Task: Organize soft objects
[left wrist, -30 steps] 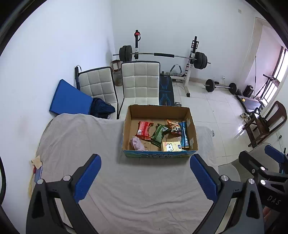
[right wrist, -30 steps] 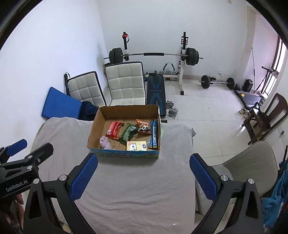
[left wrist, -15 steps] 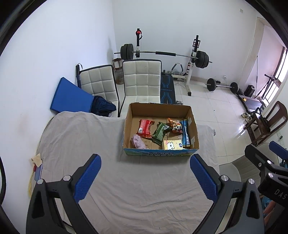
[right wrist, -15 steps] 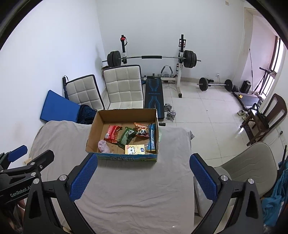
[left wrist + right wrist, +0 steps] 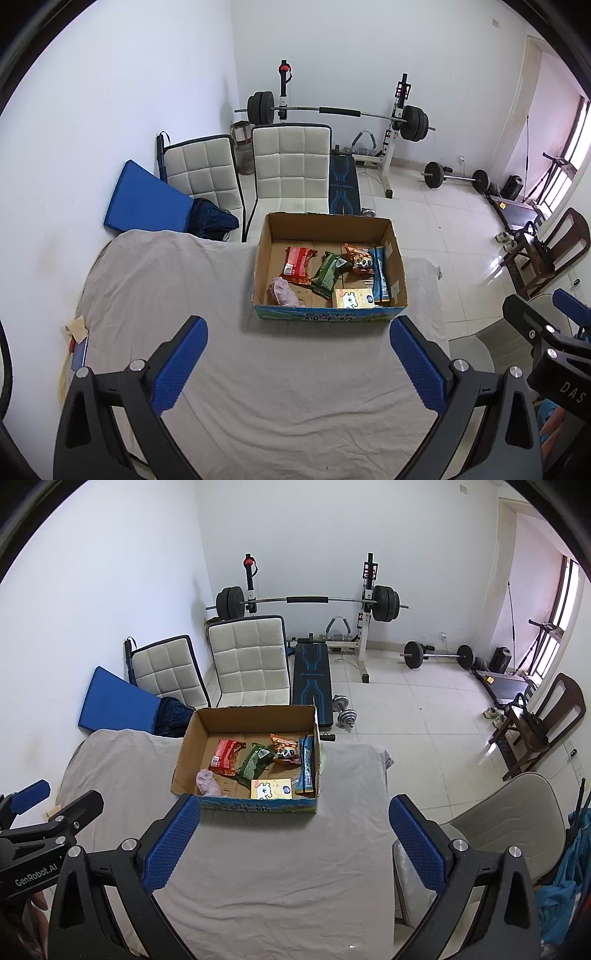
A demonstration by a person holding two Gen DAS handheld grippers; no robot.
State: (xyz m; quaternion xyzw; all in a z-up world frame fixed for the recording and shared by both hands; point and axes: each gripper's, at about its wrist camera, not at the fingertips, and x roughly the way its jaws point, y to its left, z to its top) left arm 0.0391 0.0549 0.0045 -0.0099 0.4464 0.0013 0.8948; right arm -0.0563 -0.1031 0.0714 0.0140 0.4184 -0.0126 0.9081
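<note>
Left tool [image 5: 297, 360] and right tool [image 5: 295, 840] both spread, empty; cardboard box [image 5: 328, 314] of soft packets dead ahead on worktop [image 5: 258, 387]; left tool squarer to it.

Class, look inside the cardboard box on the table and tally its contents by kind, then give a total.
Crinkly snack packets: 4 (red, green, orange, blue)
Pink soft cloth bundle: 1
Yellow tissue pack: 1
Total: 6
</note>
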